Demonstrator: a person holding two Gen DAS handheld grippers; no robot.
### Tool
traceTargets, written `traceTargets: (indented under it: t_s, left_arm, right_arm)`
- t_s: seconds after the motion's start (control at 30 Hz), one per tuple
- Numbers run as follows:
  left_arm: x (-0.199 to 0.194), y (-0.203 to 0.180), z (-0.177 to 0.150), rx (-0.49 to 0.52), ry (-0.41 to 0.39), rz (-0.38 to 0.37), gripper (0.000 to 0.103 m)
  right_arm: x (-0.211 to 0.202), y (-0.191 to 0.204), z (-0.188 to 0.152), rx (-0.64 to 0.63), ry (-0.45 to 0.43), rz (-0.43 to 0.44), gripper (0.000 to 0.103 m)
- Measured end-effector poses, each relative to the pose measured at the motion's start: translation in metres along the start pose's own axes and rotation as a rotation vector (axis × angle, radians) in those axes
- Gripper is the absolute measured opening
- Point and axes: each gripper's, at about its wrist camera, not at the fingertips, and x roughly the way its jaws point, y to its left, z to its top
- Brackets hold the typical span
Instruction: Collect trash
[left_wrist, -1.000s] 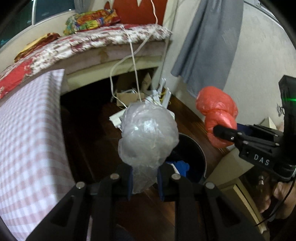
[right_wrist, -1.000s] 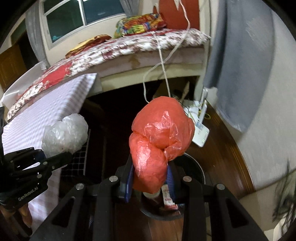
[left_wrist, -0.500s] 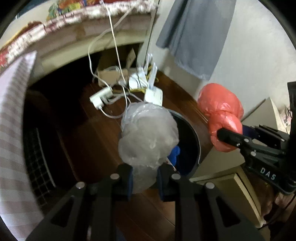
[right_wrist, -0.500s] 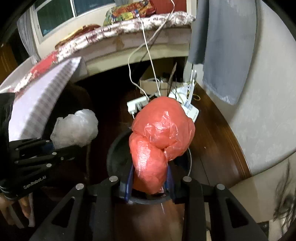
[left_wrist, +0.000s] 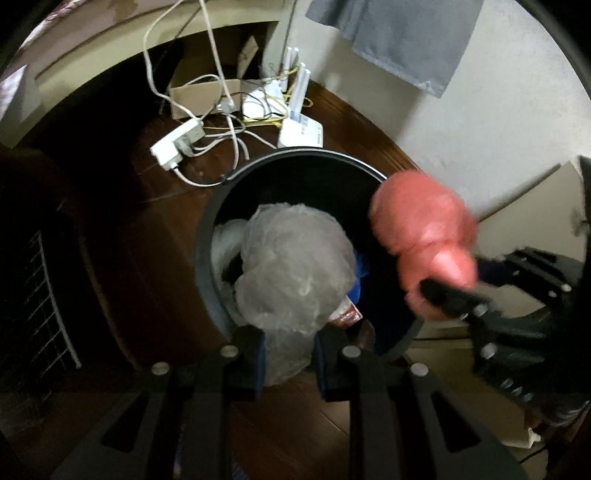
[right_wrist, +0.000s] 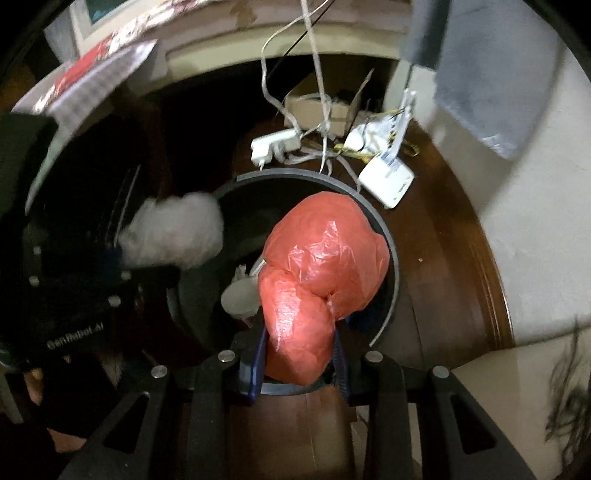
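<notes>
While both bundles are hanging over the round black plastic trash bin (left_wrist: 207, 236), the left claw (left_wrist: 288, 363) is pinching the crumpled clear plastic bag (left_wrist: 295, 273) by its lower tail, its two fingers closed against the film. That bag is showing as a cloudy, grey-white, wrinkled ball with faint glints, sitting above the bin's opening at about 12 o'clock from the claw.

Over in the right wrist view, the right claw (right_wrist: 299, 363) is squeezing the crumpled red plastic bag (right_wrist: 321, 273) at its lower lobe. This bag is bulging into two rounded lobes, glossy and creased, translucent orange-red, with the larger lobe at 1 o'clock above the smaller one. It is hovering over the bin's mouth (right_wrist: 393, 258); the clear bag (right_wrist: 173, 236) is appearing blurred at 9 o'clock of it, near the bin's left rim.

Inside the bin, some white, blue and reddish scraps (left_wrist: 351, 314) are lying. Beyond the bin at 12 o'clock, a white power strip (left_wrist: 177, 146), a white router (left_wrist: 301, 133) and tangled white cables (left_wrist: 229, 122) are resting on the dark wooden floor (left_wrist: 129, 236).
</notes>
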Motion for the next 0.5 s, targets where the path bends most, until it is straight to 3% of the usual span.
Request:
traceTargets:
  t_s: [0.03,0.1,0.13,0.23,0.5]
  left_arm:
    - [0.003,0.000,-0.001,-0.003,-0.004,-0.016,0.035]
    - [0.007,0.003,-0.006,-0.007,-0.038,0.056,0.089]
    - [0.008,0.006,-0.009,-0.014,-0.040,0.064,0.092]
    - [0.015,0.014,-0.014,-0.045,0.004,0.085,0.092]
    - [-0.005,0.014,-0.017,-0.065,-0.043,0.130,0.098]
  right_arm:
    - [0.008,0.001,-0.001,-0.026,0.005,-0.006,0.034]
    - [0.022,0.000,-0.004,-0.046,0.009,-0.031,0.061]
    - [0.026,-0.002,-0.006,-0.047,0.010,-0.034,0.085]
    - [0.030,-0.008,-0.010,-0.030,0.023,-0.056,0.085]
    - [0.011,-0.019,-0.017,0.093,0.016,-0.108,0.086]
